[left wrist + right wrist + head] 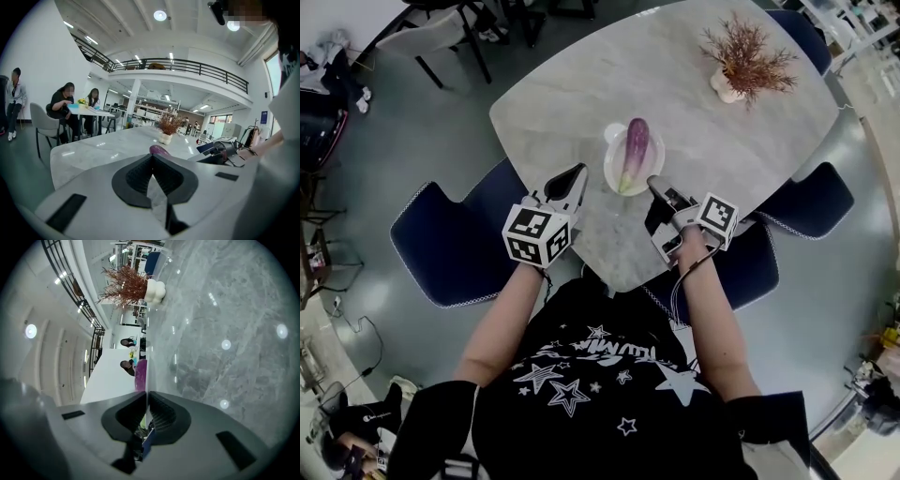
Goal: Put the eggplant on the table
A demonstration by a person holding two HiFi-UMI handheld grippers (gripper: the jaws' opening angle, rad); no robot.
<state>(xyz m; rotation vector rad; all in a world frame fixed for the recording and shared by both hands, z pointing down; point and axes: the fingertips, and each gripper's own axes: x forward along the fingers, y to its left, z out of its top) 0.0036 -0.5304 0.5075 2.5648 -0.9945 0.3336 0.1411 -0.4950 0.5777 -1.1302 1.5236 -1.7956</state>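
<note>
Glossy grey concrete floor, navy chairs tucked round a rounded, pale veined marble table. A rust-brown dried sprig in a lumpy white vase sits at the far side. The smooth purple eggplant lies lengthwise on a round white plate near the front edge. The right gripper, rolled on its side, is clamped on the plate's rim. The left gripper hovers just beside the plate, its ribbed jaws pressed together on nothing.
</note>
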